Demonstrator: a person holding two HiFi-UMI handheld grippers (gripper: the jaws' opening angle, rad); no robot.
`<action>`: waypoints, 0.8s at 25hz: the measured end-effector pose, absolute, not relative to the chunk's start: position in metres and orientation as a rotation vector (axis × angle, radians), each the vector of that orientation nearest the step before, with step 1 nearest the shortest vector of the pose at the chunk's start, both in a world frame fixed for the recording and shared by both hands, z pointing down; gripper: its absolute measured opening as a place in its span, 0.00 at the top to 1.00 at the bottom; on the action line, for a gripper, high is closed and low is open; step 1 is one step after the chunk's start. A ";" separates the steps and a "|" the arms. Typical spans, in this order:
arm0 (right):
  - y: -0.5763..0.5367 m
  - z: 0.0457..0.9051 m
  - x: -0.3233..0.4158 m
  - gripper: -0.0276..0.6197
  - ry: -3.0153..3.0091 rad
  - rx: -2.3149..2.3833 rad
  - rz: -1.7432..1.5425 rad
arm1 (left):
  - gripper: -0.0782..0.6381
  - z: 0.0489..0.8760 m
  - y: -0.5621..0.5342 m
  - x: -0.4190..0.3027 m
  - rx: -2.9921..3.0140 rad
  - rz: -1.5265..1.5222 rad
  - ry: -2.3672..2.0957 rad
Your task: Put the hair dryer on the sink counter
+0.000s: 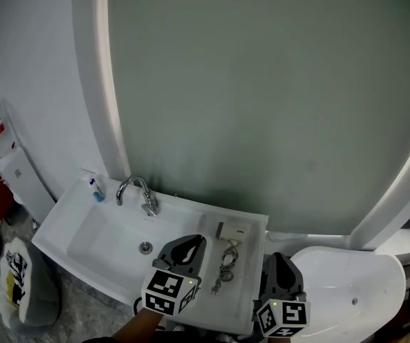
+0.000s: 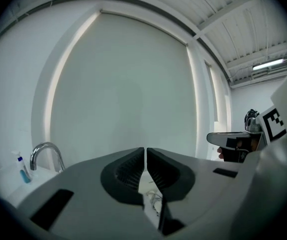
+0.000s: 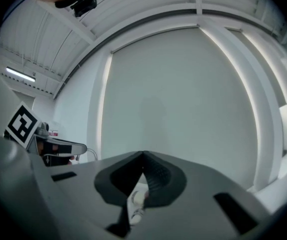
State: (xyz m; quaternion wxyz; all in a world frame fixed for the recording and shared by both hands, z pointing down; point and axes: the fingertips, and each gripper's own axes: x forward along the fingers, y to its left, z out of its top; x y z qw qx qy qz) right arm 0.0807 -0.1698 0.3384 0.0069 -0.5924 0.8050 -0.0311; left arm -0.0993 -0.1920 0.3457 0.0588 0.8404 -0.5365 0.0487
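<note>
Both your left tool (image 1: 193, 247) and right tool (image 1: 277, 261) are closed on nothing. The hair dryer (image 1: 229, 232) lies on the tabletop (image 1: 244, 299) right of the basin (image 1: 108, 236); the label on the bottle (image 1: 96, 189) is illegible.

Head view looks down over the sink (image 1: 62, 224); the 2 gripper views face the arched panel (image 2: 128, 84), low.

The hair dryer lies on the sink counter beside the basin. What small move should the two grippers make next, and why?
Probably draw both back from the counter. The hair dryer lies flat there with its cord, right of the basin. The left gripper and the right gripper have their jaws together on nothing, so the placing looks done.
</note>
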 end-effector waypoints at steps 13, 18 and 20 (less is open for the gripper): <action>-0.179 0.316 0.051 0.92 2.565 -1.789 0.006 | 0.86 0.329 -0.191 -0.125 2.500 0.087 -1.749; -0.183 0.314 0.049 0.92 2.570 -1.798 0.014 | 0.86 0.322 -0.194 -0.132 2.495 0.070 -1.776; -0.183 0.315 0.050 0.92 2.572 -1.804 0.007 | 0.86 0.323 -0.193 -0.130 2.501 0.072 -1.772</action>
